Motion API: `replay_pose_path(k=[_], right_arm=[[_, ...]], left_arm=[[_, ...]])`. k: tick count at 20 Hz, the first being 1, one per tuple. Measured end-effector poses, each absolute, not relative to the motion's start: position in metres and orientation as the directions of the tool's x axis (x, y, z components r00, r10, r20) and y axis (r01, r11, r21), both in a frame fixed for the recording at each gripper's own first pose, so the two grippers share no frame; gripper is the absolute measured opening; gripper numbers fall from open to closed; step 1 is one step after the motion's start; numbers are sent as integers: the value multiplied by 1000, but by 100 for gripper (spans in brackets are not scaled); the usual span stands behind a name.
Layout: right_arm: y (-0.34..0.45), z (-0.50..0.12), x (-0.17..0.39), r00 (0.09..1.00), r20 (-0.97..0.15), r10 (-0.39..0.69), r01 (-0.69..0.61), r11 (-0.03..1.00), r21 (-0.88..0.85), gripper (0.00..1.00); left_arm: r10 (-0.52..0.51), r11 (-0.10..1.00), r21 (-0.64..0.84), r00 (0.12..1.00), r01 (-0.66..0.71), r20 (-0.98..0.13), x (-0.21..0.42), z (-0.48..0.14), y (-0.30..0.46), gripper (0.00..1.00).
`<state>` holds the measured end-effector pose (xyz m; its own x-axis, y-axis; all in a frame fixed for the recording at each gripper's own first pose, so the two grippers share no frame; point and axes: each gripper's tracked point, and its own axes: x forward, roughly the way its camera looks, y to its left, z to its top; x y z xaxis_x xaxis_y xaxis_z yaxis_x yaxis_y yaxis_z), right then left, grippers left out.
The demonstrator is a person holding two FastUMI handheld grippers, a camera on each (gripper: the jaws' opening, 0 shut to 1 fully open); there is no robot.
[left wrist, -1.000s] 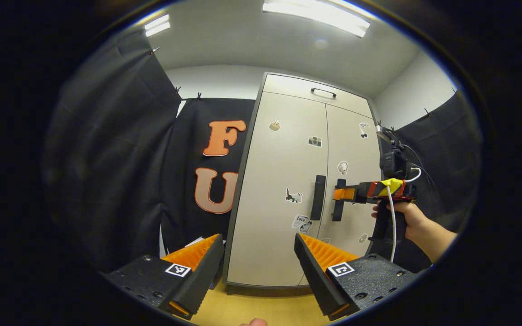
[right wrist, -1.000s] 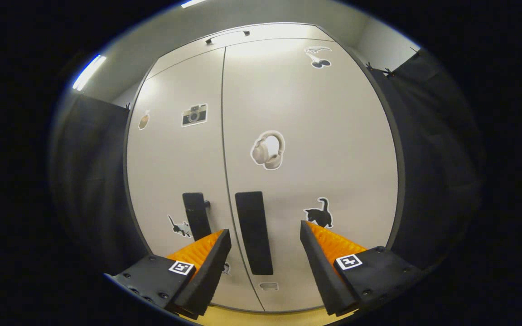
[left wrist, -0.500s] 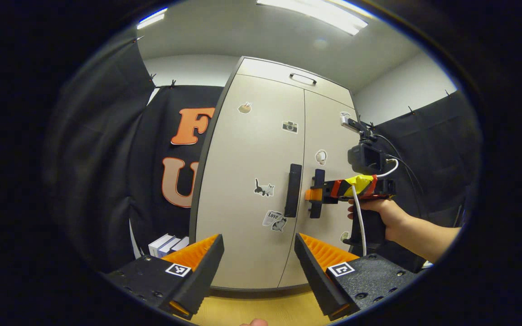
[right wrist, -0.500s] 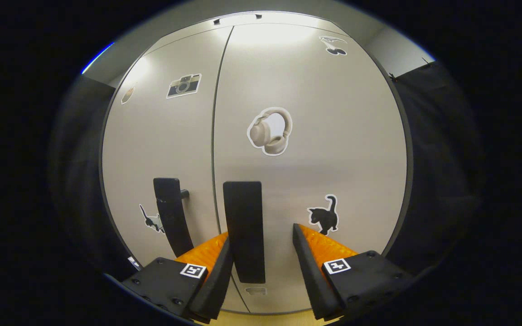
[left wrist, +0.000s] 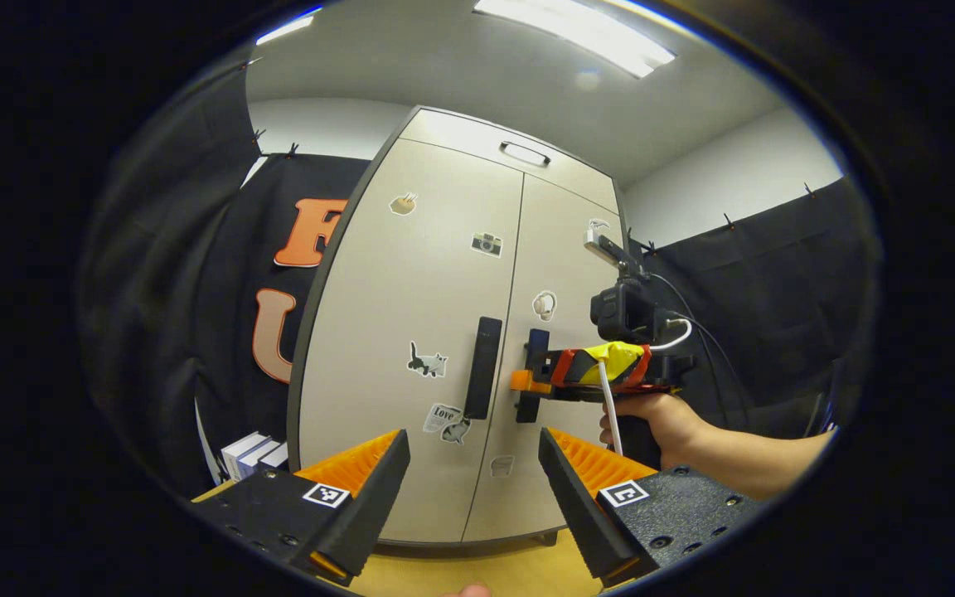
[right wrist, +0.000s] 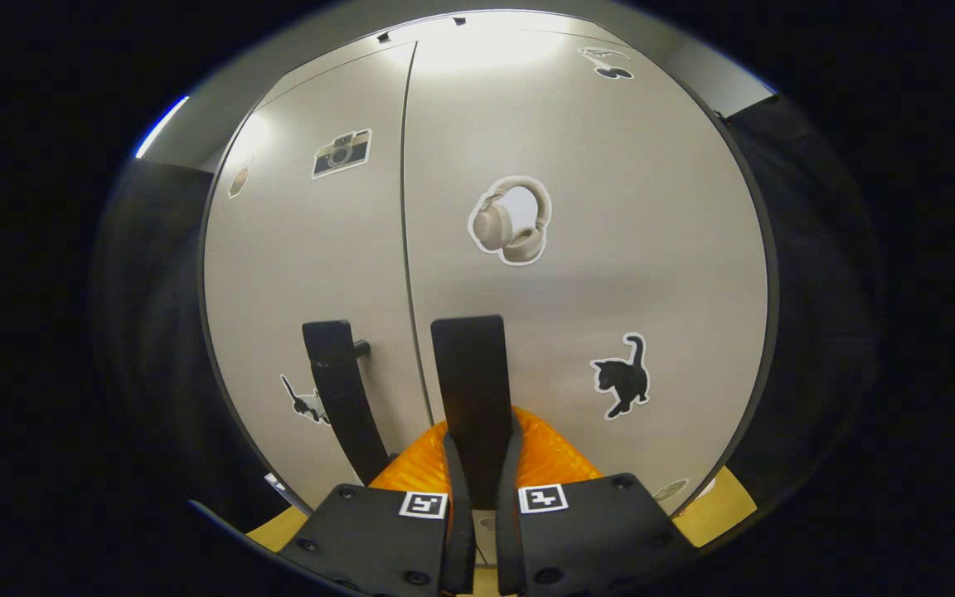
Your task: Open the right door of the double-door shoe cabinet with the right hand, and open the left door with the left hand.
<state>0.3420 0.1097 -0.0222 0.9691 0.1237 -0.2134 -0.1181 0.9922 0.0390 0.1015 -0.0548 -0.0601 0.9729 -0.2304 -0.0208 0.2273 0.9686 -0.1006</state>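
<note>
A tall beige double-door shoe cabinet stands ahead with both doors closed. Each door carries a black vertical handle: the left door handle and the right door handle. My right gripper is shut on the right door handle, with a finger on each side of the bar. In the left gripper view that same gripper is held by a hand at the right handle. My left gripper is open, well back from the cabinet, below the left handle.
Stickers dot both doors, among them a headphone sticker and a cat sticker. Small white boxes lie on the wooden floor left of the cabinet. Black cloth hangs on both sides.
My right gripper moved up to the right door handle and shut on it. The left gripper view swung rightward, so the cabinet slid left; my left gripper stayed open.
</note>
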Motion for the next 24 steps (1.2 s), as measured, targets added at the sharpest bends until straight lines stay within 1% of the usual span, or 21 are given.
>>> replay_pose_path(k=[4,9,12,16,21,24], right_arm=[[109,-20,327,960,-232,154,-146,988,55,18],[100,-18,303,946,-268,180,-182,983,15,18],[95,-15,292,942,-270,198,-204,979,9,18],[90,-9,279,928,-263,266,-267,963,32,18],[80,-1,261,905,-257,339,-340,939,41,18],[76,0,260,902,-233,364,-367,930,28,18]], left_arm=[[-221,972,-87,974,216,-54,102,-69,-49,94],[-242,970,-48,968,239,-60,112,-73,-60,94],[-243,970,-45,969,241,-52,114,-75,-68,94],[-255,966,-61,964,251,-69,109,-78,-77,94],[-227,972,-84,966,218,-123,104,-92,-81,95],[-175,982,-88,978,166,-114,100,-90,-71,94]])
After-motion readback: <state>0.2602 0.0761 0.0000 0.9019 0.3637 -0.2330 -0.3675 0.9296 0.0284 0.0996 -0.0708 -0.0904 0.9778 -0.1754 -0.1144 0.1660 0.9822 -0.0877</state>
